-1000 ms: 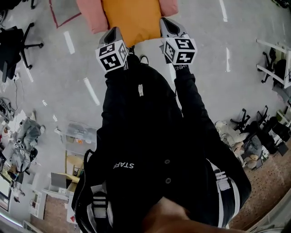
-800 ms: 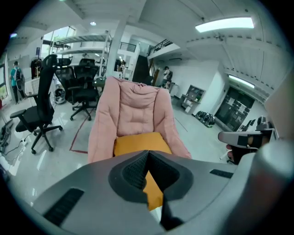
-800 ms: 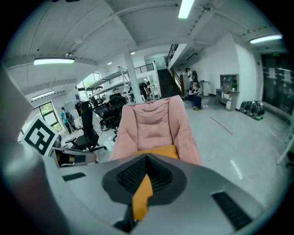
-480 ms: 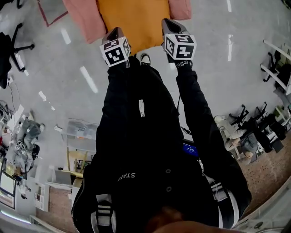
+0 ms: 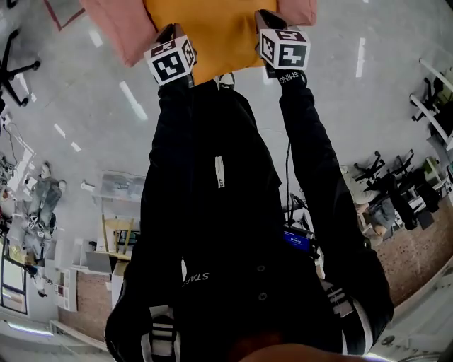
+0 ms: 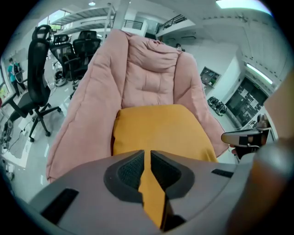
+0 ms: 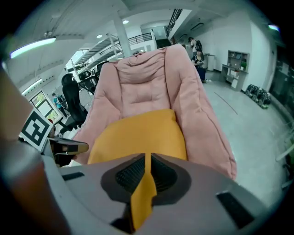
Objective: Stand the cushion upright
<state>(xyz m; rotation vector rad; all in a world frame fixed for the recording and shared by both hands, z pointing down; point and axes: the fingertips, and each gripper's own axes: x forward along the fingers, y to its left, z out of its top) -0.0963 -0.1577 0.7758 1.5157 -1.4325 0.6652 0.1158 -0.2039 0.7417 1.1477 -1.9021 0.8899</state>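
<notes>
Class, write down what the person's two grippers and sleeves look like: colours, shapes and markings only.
The left gripper and right gripper are grey, tapering two-jaw tools with black ribbed pads. Each carries a white cube printed with black square markers. Both arms wear black sleeves; the right cuff shows white lettering.

The word "STAFF" is being shown in white capitals, upside down in the head view, on the person's black jacket [image 5: 196,277]. White letters reading roughly "SHING" are being displayed on a black cuff [image 5: 287,79], their beginning being left unclear.
</notes>
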